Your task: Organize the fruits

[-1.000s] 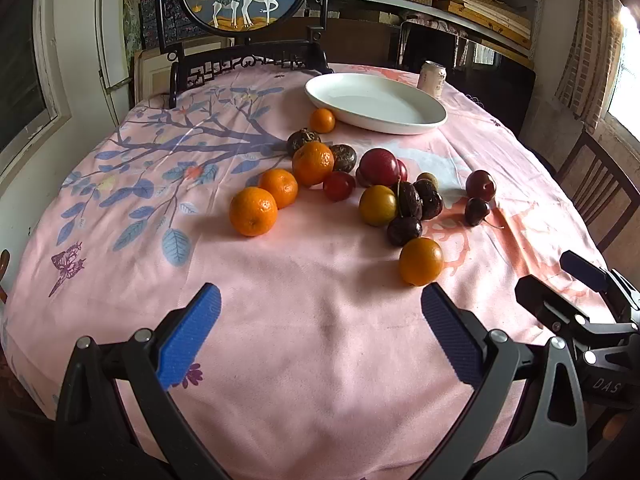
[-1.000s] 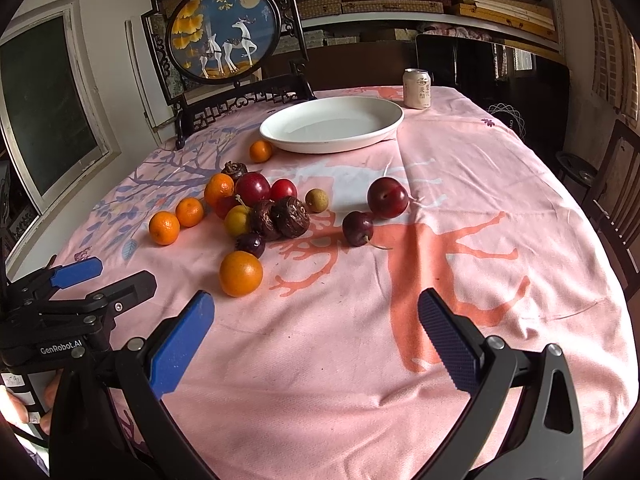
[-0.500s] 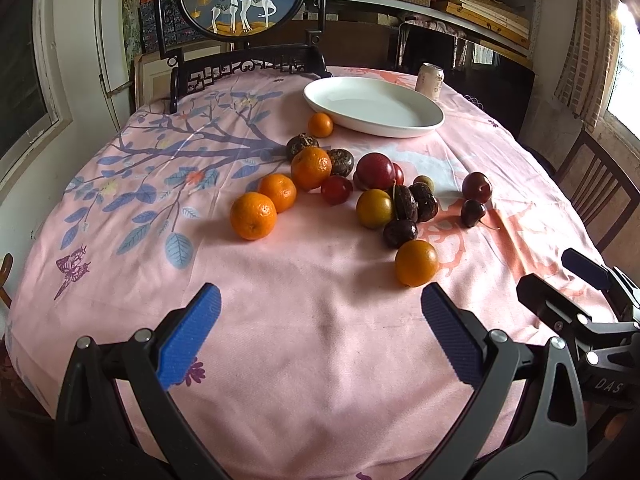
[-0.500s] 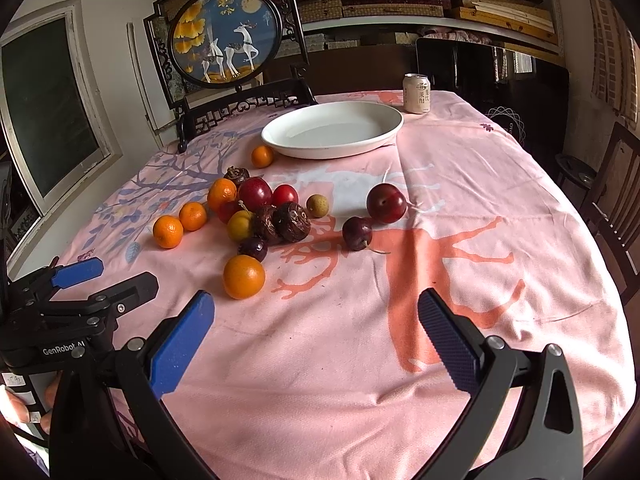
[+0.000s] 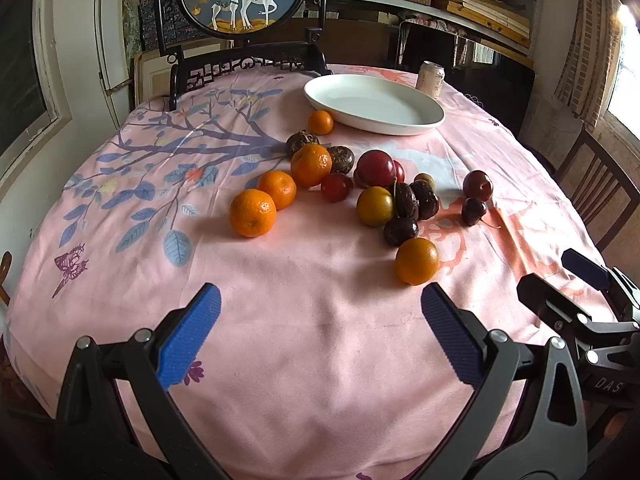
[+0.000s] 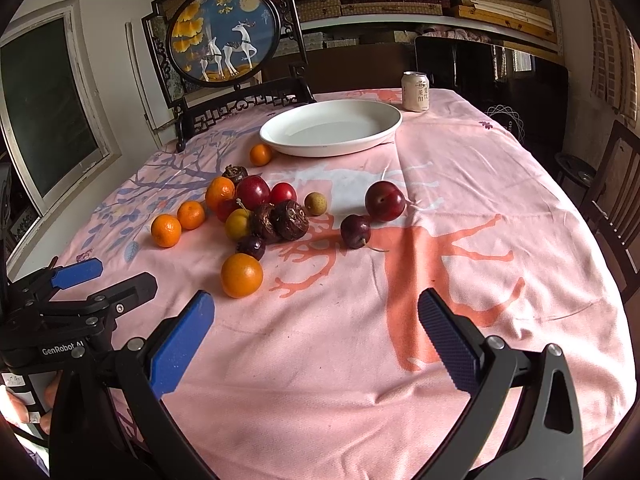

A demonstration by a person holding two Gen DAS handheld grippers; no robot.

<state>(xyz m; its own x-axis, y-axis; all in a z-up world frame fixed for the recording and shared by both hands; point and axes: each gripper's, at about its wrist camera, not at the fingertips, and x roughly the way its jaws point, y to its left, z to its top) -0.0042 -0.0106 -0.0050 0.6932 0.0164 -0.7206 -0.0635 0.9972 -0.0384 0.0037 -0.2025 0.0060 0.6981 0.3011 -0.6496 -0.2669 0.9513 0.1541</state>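
Left wrist view shows the left gripper [image 5: 320, 324] with its jaws spread wide and empty, low in the frame above the pink cloth of the counter [image 5: 280, 360]; the right gripper [image 6: 316, 328] hangs the same way, jaws wide apart and holding nothing. The fruit lies loose in the middle of both frames, none of it yet in the white plate [image 5: 424, 120] at upper centre. Nearest is a smooth orange [image 5: 416, 261] just above the left gripper's right-hand pad, standing clear of the pile. It looks firm, round and light, likely to roll if nudged, so the jaws should close across its widest middle from above. The mandarins [image 5: 253, 213] at centre left have looser skin and should take a moderate squeeze. The dark red plums [image 6: 385, 201], right of the cluster, look smooth-skinned and bruisable, so a gentle pinch suits them. The wrinkled brown fruits [image 6: 291, 220] sit touching their neighbours; taking one first would probably disturb the rest. A drinks can [image 6: 415, 91] stands just beyond the plate.
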